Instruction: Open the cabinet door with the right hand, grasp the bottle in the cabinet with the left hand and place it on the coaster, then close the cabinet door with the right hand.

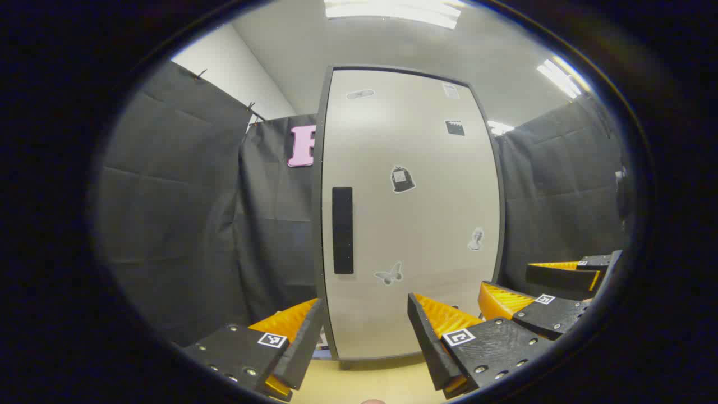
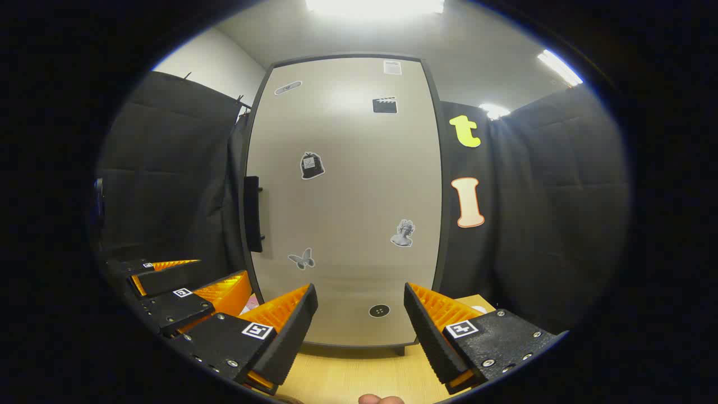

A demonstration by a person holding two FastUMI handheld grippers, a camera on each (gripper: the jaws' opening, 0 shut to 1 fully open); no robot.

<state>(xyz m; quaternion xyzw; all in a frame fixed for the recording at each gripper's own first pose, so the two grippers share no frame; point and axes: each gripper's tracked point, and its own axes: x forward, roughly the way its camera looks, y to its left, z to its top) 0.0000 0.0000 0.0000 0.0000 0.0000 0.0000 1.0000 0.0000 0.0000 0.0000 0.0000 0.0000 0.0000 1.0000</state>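
Standing upright on the pale wooden table [image 2: 359,376], the cabinet [image 1: 409,213] has its door [image 2: 345,202] closed, so the bottle named in the task is hidden and I cannot tell where it sits. The door is light grey with a dark frame, and a dark vertical handle [image 1: 343,230] is fixed near its left edge. Small stickers dot the door: a butterfly [image 1: 389,274] low down, a bust [image 2: 403,233] to the right, and a clapperboard [image 2: 385,105] near the top.

In the left gripper view, the left gripper [image 1: 364,331] has its two fingers spread apart with nothing between them, pointing at the lower part of the door, near it but not touching. To its right in that view the right gripper [image 1: 552,286] is also seen, its fingers apart.

In the right gripper view, the right gripper [image 2: 359,322] is likewise spread wide and empty, aimed at the bottom of the door. The left gripper [image 2: 185,286] shows to its left, low beside the handle side of the cabinet.

Something pink [image 2: 251,303] lies on the table behind the left fingers there; I cannot tell what it is. Black cloth [image 1: 185,213] hangs on both sides of the cabinet.
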